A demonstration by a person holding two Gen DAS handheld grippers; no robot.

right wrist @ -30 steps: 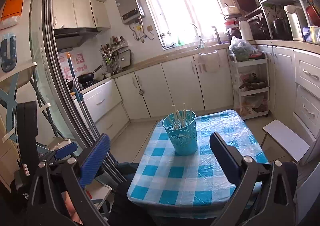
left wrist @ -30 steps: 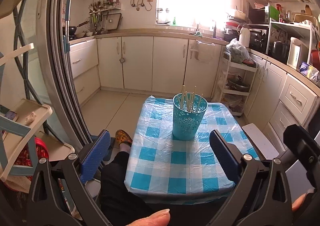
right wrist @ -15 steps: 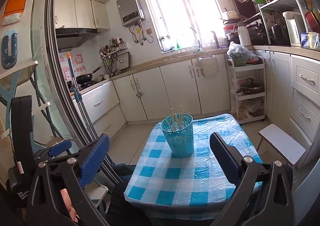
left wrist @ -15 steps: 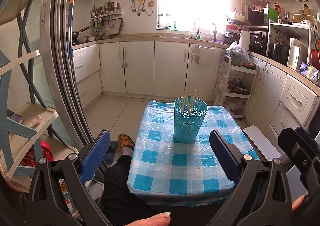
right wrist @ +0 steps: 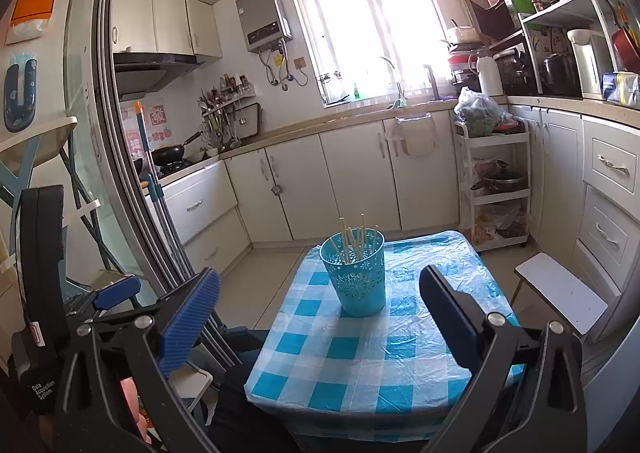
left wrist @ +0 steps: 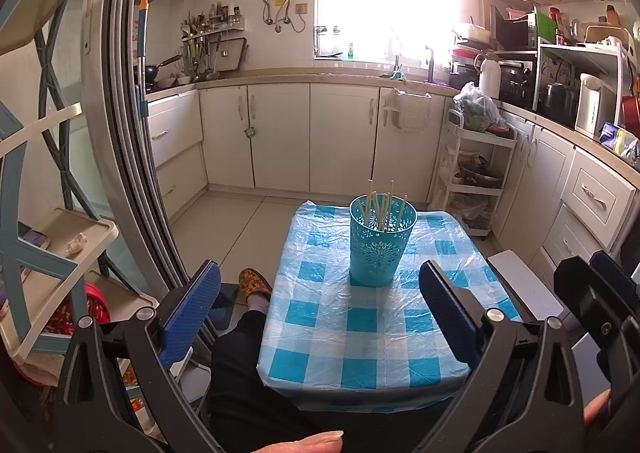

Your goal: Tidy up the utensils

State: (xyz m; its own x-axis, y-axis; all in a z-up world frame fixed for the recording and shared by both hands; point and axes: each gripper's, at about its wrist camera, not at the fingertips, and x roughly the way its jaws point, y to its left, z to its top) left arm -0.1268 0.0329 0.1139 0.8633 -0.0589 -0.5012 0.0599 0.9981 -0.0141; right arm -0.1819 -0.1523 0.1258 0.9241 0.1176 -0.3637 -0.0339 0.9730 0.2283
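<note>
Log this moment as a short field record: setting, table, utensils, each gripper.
setting: home kitchen, person seated at a small table
table: blue-and-white checked cover
holder: turquoise perforated cup, upright on the table
utensils: pale chopsticks standing in the cup
loose utensils on table: none visible
left gripper: open, empty, above the table's near side
right gripper: open, empty, short of the cup
</note>
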